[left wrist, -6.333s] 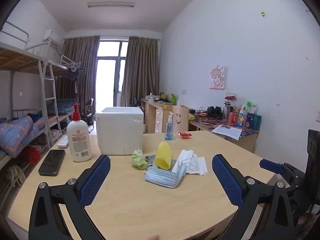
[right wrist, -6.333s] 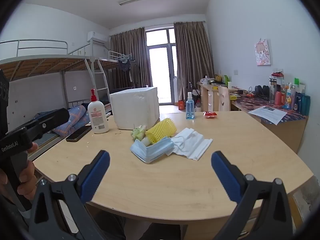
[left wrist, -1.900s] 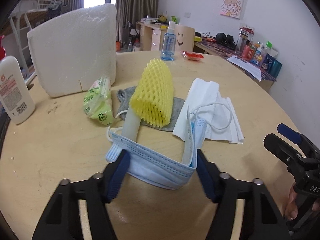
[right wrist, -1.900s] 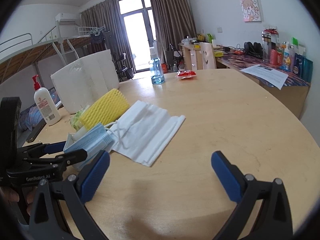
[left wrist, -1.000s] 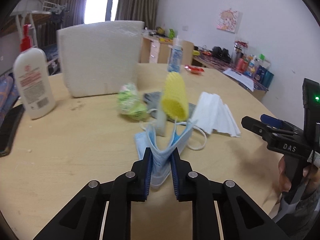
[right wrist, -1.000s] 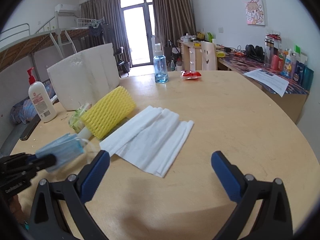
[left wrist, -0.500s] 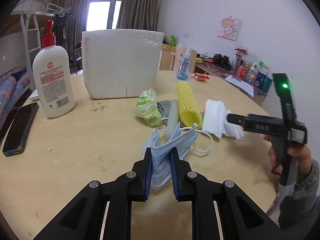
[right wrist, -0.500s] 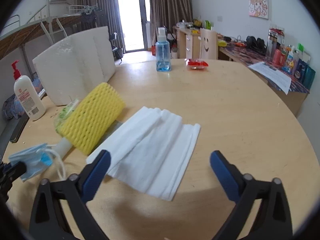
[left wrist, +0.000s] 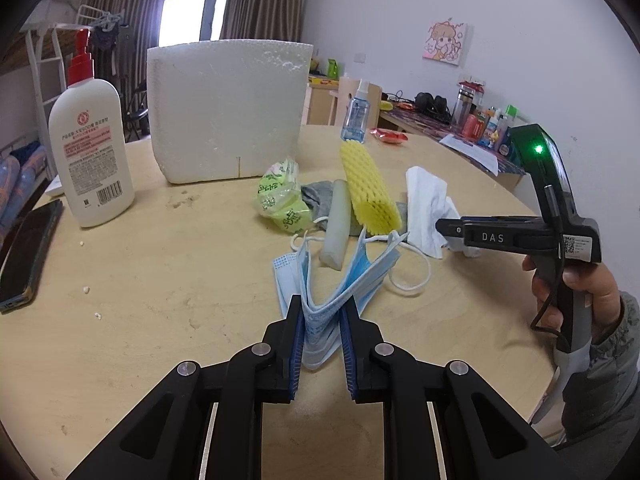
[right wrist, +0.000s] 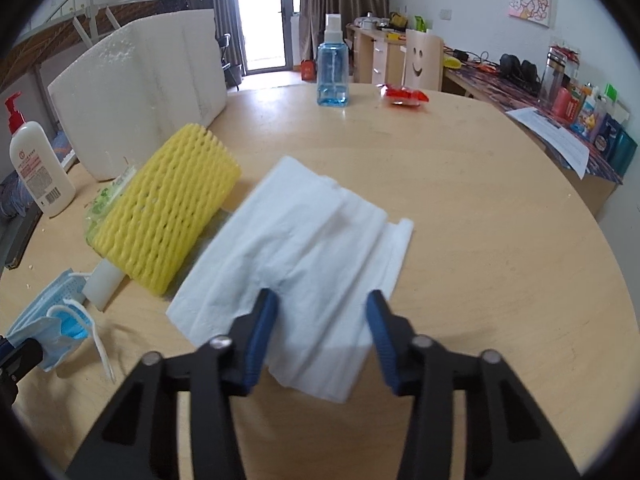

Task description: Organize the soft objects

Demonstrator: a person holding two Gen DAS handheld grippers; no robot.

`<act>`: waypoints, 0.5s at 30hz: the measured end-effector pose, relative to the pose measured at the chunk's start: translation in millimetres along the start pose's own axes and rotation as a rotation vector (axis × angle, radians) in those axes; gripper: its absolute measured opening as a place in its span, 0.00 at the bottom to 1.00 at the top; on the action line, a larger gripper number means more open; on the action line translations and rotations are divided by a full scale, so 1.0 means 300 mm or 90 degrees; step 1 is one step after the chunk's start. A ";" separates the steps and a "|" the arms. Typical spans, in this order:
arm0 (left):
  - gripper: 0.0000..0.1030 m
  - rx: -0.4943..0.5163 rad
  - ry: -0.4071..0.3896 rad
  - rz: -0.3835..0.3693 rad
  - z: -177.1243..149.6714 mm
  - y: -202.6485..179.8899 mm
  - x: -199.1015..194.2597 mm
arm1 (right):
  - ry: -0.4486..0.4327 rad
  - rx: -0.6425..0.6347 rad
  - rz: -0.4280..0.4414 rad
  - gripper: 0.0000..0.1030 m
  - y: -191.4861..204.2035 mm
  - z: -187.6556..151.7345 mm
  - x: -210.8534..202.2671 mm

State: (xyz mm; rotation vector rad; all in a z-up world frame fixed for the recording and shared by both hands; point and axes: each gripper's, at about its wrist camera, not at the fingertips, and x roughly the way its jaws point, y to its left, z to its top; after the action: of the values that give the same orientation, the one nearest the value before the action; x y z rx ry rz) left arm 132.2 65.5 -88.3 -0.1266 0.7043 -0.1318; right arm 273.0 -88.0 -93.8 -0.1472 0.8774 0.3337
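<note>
My left gripper (left wrist: 322, 312) is shut on a stack of blue face masks (left wrist: 360, 268), whose ear loops trail on the round wooden table (left wrist: 160, 280). My right gripper (right wrist: 322, 300) points down at the white folded tissue (right wrist: 312, 248); its jaws are closing with the tissue's near part between them, a wide gap still showing. Left of the tissue lie a yellow foam net (right wrist: 168, 208), a white foam tube (left wrist: 336, 224), a grey cloth (left wrist: 318, 196) and a green packet (left wrist: 280, 196). A hand holds the right gripper (left wrist: 440, 224) at the tissue's edge.
A white foam box (left wrist: 224, 108) stands behind the pile. A lotion bottle (left wrist: 90, 140) and a phone (left wrist: 28, 252) are at the left. A blue spray bottle (right wrist: 332, 76) and a red packet (right wrist: 404, 96) sit at the far side.
The right gripper has come down over the white tissue and its jaws have narrowed from wide open. The left gripper keeps its grip on the masks and has barely shifted.
</note>
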 end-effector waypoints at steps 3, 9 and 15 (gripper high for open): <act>0.24 -0.001 0.000 0.000 -0.004 0.007 -0.003 | 0.001 0.003 0.001 0.26 -0.005 0.000 -0.006; 0.58 0.003 -0.002 0.015 -0.007 0.003 -0.006 | -0.019 0.023 0.015 0.15 -0.050 -0.014 -0.051; 0.79 0.005 -0.026 0.030 -0.010 -0.004 -0.026 | -0.041 0.044 0.000 0.12 -0.111 -0.036 -0.100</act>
State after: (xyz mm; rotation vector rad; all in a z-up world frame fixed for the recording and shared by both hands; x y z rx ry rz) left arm 124.5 65.4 -85.4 -0.1051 0.6650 -0.0858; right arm 258.9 -128.8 -77.7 -0.0720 0.8249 0.3066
